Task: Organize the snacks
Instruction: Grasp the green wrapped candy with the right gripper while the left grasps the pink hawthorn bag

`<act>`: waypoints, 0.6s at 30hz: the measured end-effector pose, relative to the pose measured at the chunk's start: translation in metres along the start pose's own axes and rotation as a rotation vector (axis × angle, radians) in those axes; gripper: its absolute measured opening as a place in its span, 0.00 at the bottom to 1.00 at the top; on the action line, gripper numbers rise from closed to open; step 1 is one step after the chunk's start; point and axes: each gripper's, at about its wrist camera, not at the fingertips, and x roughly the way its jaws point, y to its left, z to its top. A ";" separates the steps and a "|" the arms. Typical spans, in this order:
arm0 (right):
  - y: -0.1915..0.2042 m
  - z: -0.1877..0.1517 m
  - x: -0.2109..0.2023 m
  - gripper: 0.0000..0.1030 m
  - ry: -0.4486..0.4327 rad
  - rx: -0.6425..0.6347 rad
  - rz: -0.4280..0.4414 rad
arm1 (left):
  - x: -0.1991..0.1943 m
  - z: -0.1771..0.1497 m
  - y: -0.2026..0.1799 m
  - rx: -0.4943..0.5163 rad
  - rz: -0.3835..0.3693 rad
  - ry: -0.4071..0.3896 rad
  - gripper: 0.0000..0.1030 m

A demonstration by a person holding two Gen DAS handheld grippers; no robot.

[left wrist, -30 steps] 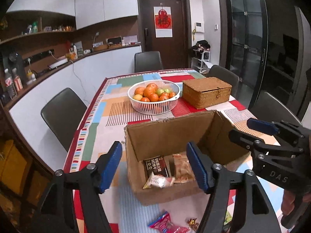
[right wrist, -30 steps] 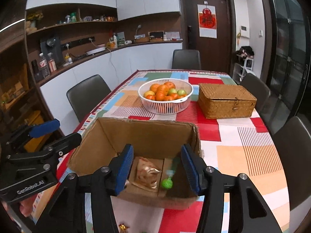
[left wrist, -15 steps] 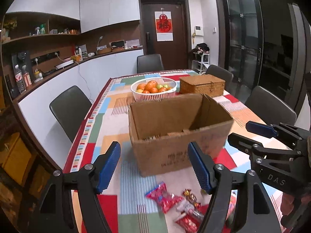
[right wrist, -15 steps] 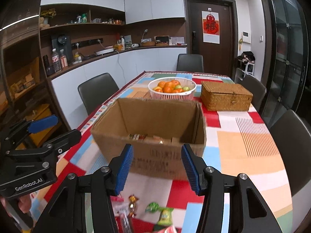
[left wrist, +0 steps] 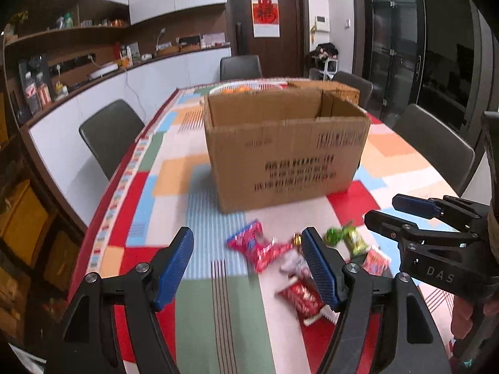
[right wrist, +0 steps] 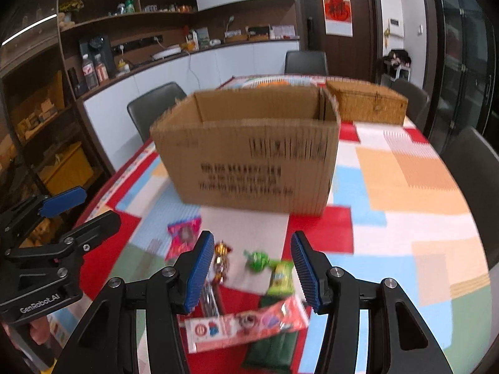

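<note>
An open cardboard box stands on the patchwork tablecloth; its inside is hidden from this low angle. In front of it lie loose snacks: a pink-red packet, a green-wrapped candy, a gold candy, a red packet and a long red-and-white pack. My left gripper hangs open above the snacks, nothing between its blue pads. My right gripper is open too, over the green candy, holding nothing.
Behind the box sit a white fruit basket and a wicker box. Dark chairs ring the table. A counter with shelves runs along the left wall. A dark green packet lies at the near edge.
Both grippers pulled back from over the box and sank toward the table. The box's inside dropped out of sight and the loose snacks in front came into view.
</note>
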 end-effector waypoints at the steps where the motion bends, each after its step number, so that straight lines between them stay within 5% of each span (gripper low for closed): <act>1: 0.000 -0.004 0.003 0.51 0.013 0.002 0.001 | 0.003 -0.004 0.001 -0.003 0.003 0.013 0.69; 18: -0.006 -0.024 0.063 0.45 0.165 0.036 0.019 | 0.065 -0.010 0.013 -0.042 -0.059 0.134 0.69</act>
